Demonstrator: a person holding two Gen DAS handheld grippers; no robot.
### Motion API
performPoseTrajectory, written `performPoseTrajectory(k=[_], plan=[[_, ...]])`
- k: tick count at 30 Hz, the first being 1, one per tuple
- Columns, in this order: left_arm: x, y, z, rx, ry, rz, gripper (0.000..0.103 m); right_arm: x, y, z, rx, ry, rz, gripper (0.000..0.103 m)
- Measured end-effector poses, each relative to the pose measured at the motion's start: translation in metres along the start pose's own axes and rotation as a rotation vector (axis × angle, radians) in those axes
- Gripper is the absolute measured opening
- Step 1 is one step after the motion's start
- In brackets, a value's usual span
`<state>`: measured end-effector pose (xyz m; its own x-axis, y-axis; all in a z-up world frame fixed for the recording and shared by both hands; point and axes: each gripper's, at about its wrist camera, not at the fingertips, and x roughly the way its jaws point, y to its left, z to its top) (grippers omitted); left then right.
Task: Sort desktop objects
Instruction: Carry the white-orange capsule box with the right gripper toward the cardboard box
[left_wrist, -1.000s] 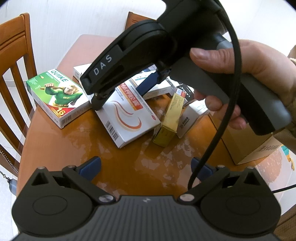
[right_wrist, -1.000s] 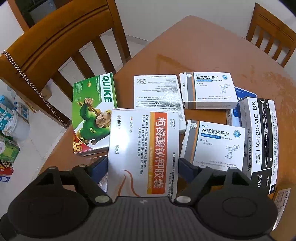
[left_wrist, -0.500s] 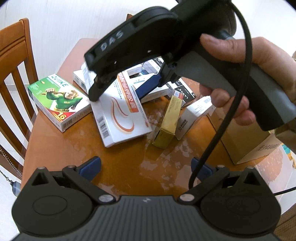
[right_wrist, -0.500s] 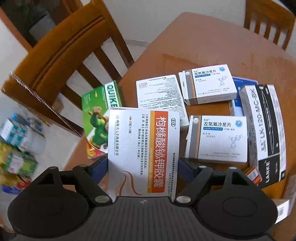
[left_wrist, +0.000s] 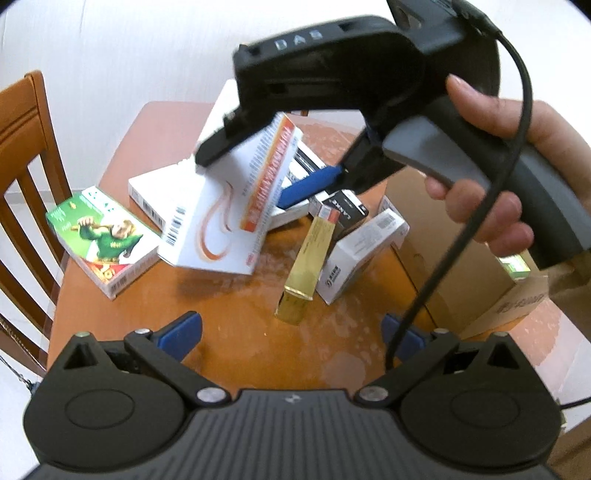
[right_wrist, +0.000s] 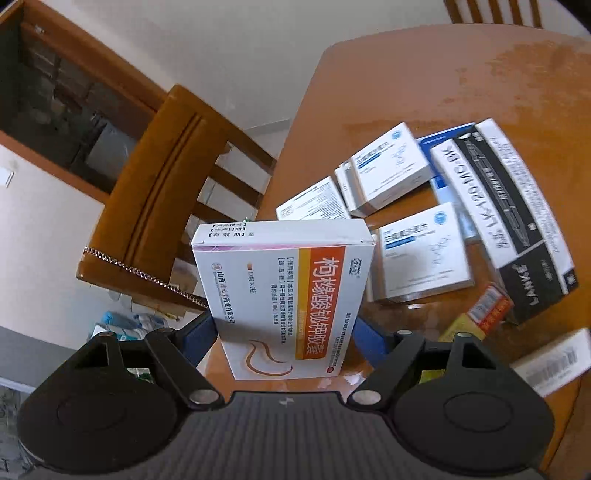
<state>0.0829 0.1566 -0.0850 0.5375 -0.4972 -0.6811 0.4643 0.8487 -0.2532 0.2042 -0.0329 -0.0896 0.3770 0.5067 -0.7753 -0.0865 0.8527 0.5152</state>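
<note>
Carrying white-and-orange medicine box (right_wrist: 284, 299) clear of worktop (left_wrist: 236, 332), right gripper (right_wrist: 284, 332) fingers clamped on it, left gripper (left_wrist: 291, 332) fingers apart, empty; next needs a sorted spot, likely cardboard box (left_wrist: 476, 273)

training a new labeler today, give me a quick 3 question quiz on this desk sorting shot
1. True or false: the right gripper holds a white box with an orange band clear of the table.
2. Which gripper has nothing between its fingers? A) left B) right
3. Fill in: the green box lies at the table edge nearest a wooden ____.

Key
1. True. In the left wrist view the box hangs tilted above the other boxes.
2. A. The left gripper is open over bare tabletop.
3. chair.
</note>
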Motion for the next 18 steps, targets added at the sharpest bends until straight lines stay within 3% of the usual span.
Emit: performPoseTrajectory(k=[10, 14, 18], plan=[[0.008, -0.001, -0.008, -0.023, 0.012, 0.016, 0.103, 0.047, 0.027, 0.018, -0.176, 0.039, -0.183, 0.085], [0.006, 0.007, -0.011, -0.050, 0.010, 0.022, 0.103, 0.058, 0.035, 0.012, -0.222, 0.025, -0.223, 0.096], [0.006, 0.016, -0.011, -0.083, 0.003, 0.022, 0.103, 0.067, 0.040, 0.002, -0.253, 0.002, -0.282, 0.099]])
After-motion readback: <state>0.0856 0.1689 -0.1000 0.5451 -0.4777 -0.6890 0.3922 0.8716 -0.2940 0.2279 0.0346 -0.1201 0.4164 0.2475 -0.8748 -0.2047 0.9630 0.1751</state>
